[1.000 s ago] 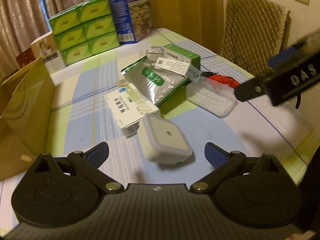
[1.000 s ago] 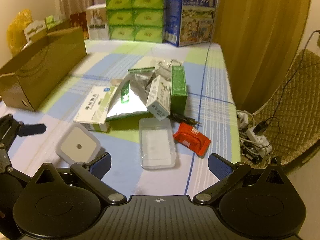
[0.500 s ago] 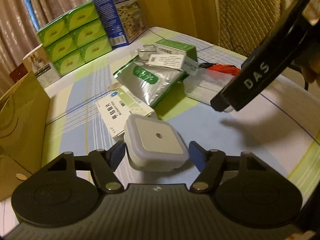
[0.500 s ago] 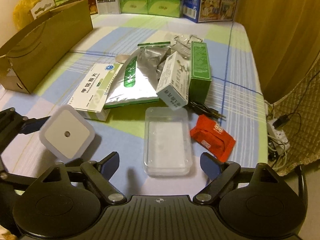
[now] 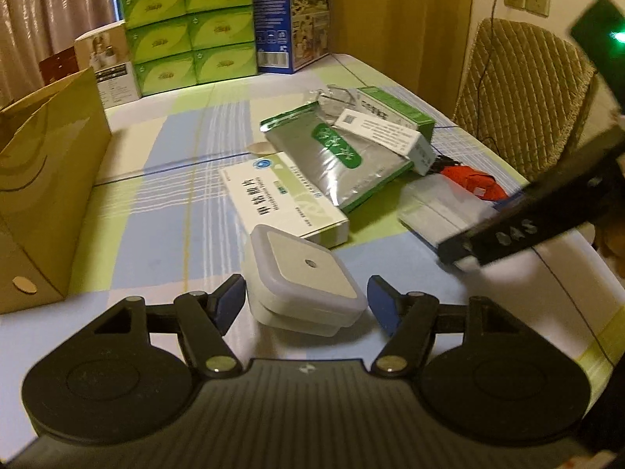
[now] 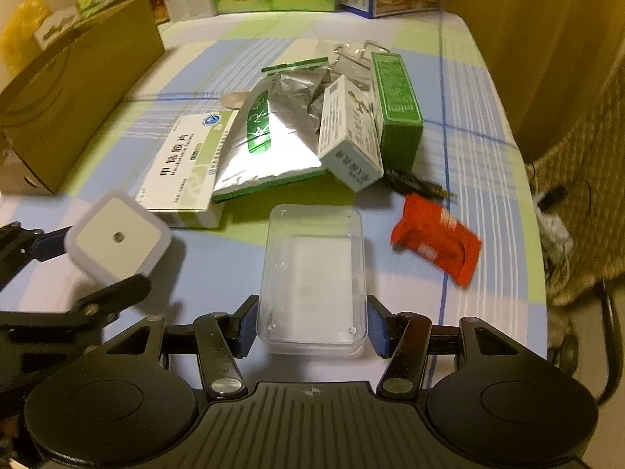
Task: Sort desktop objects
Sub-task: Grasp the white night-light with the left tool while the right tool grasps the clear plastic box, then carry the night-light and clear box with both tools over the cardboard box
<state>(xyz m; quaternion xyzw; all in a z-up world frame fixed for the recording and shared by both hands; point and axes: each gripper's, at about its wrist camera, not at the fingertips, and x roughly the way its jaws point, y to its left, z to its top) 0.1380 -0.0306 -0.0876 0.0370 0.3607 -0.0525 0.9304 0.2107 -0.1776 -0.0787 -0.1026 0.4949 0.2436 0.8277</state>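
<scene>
The left hand-held gripper (image 5: pixel 306 303) is pinching a white square plug light (image 5: pixel 302 273) by its two sides, and the light is held up off the table (image 5: pixel 164 211). The right hand-held gripper (image 6: pixel 312 330) is closing, with a clear plastic box (image 6: pixel 314 269) between its blue pads (image 6: pixel 244 330). The pads are seen just beside the box walls; a firm touch cannot be told. The box is lying flat on the table. A red packet (image 6: pixel 435 244) is found to its right. Beyond it, a white medicine box (image 6: pixel 187 164), a silver pouch (image 6: pixel 273 133), a small white carton (image 6: pixel 347 133) and a green box (image 6: pixel 396 105) are piled together. A brown paper bag (image 5: pixel 43 179) is standing at the left.
</scene>
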